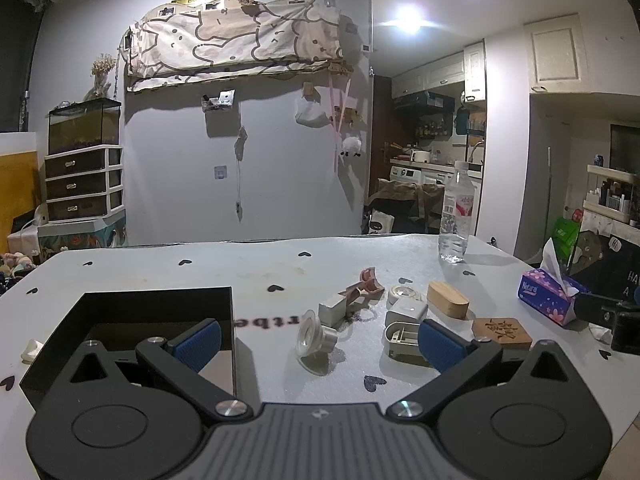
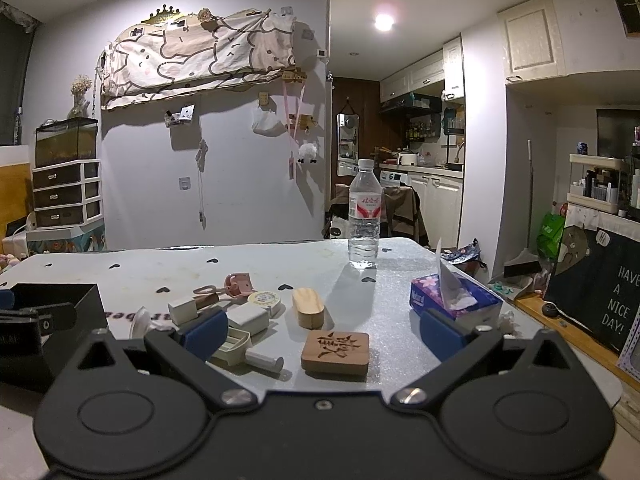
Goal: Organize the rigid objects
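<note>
A: Nearest the left wrist lens, the left gripper [image 1: 319, 338] hangs over the table [image 1: 160, 272] with its blue pads spread wide and nothing between them. Just left of it sits the black box [image 1: 152, 304], open on top, seemingly the place for everything.

B: And between the pads?

A: A clear round cap with a metal collar [image 1: 314, 340] lies tipped on its side, apart from the rest. Beyond it are a white block [image 1: 334, 309] touching a pink clip [image 1: 370, 280], then a white open case [image 1: 404, 340] beside the right pad.

B: The operator would likely do best to start with the cap: centre the pads on the collar, since the flared rim looks slippery and may roll.

A: In the right wrist view, the right gripper [image 2: 322, 332] is likewise gaping and empty. A square wooden tile carved with a character [image 2: 335, 351] lies between its pads, an oval bamboo-lidded box [image 2: 307, 307] behind, a water bottle [image 2: 364, 216] farther back and a tissue pack [image 2: 452, 300] to the right.

B: Pinching the tile across its flat sides should hold well. The bottle and tissues look best left alone.
</note>
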Motion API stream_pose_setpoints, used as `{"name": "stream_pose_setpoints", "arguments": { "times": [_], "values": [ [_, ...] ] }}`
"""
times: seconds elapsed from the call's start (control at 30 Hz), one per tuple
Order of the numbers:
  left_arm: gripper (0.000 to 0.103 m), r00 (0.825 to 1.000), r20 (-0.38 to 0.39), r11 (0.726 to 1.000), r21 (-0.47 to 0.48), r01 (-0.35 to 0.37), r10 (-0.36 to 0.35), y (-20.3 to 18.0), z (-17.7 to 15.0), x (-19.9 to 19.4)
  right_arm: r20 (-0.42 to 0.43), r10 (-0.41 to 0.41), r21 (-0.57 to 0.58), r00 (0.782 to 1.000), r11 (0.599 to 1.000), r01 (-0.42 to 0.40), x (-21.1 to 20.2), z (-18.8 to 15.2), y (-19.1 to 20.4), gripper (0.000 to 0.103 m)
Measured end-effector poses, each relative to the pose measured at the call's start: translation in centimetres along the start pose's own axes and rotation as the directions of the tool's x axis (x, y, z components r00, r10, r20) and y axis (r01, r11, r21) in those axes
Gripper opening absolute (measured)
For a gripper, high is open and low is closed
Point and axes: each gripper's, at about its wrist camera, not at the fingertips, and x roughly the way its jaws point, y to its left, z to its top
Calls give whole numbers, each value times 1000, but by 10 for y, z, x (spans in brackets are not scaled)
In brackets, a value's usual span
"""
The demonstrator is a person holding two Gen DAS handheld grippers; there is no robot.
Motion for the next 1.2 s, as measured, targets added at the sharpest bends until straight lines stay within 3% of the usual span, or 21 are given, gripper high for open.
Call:
{"name": "stream_pose_setpoints", "arguments": {
  "times": [1.2],
  "values": [
    [103,1000,1,1000,1,-2,2,0,0,-1,-2,0,-4,1000,1000,0,-2,-1,3,103]
  ]
}}
